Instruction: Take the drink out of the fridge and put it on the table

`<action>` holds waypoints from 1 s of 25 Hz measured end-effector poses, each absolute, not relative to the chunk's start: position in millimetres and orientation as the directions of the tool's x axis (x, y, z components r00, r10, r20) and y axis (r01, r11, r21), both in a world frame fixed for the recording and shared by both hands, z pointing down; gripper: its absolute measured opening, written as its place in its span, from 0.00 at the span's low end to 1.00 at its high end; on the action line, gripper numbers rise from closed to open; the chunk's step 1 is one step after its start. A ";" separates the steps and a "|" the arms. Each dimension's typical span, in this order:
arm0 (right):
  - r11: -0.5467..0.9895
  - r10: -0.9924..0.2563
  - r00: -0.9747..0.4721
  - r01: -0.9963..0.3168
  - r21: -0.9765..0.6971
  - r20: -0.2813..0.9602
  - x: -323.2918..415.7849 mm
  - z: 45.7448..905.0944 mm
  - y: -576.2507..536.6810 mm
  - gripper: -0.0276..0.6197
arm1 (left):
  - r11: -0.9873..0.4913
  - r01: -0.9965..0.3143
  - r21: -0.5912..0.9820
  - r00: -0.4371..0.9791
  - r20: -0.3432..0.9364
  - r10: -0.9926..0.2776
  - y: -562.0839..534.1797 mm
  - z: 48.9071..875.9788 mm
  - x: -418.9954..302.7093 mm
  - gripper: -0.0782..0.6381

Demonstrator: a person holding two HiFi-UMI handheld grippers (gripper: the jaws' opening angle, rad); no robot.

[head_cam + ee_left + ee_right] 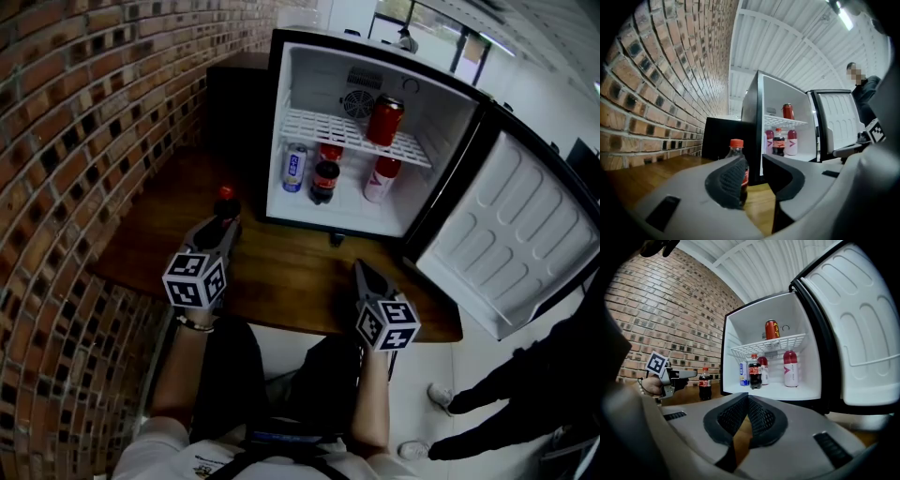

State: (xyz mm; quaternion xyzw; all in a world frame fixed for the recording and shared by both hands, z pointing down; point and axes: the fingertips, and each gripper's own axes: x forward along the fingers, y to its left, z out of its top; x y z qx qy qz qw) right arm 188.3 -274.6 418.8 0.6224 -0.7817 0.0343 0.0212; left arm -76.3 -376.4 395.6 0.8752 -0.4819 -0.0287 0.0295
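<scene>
Head view: a cola bottle (pixel 225 201) stands on the counter (pixel 281 272), centre-left, at the left gripper's (pixel 221 228) tip, outside the open fridge (pixel 279 131).

Left gripper view: its fingers (pixel 725 180) are spread, pinching nothing, with the bottle partly behind the left one.

Right gripper view: the right gripper's (pixel 747 399) fingers are pressed together, empty.

Bare forearms (pixel 178 370) reach forward side by side, a gripper in each hand; the left gripper (pixel 223 228) points ahead, jaws apart, nothing pressed between its pads; the right gripper (pixel 362 270), held slightly nearer the body, has jaws closed tip to tip, empty.
</scene>
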 end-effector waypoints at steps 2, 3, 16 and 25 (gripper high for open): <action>0.220 -0.972 -0.221 -0.975 -0.026 0.076 189.3 418.4 -272.9 0.05 | -0.562 -0.823 0.087 0.561 -0.040 -0.827 -358.5 395.4 -62.1 0.22; 0.218 -0.973 -0.220 -0.976 -0.025 0.076 189.6 418.3 -271.9 0.05 | -0.581 -0.809 0.091 0.579 -0.047 -0.814 -350.3 395.7 -53.3 0.18; 0.219 -0.972 -0.221 -0.975 -0.032 0.076 188.9 417.2 -261.3 0.05 | -0.726 -0.685 0.060 0.728 0.007 -0.686 -296.9 412.7 44.4 0.11; 0.214 -0.974 -0.214 -0.977 -0.008 0.078 183.5 419.5 -257.8 0.05 | -0.739 -0.672 0.047 0.740 0.018 -0.672 -292.1 414.6 57.4 0.11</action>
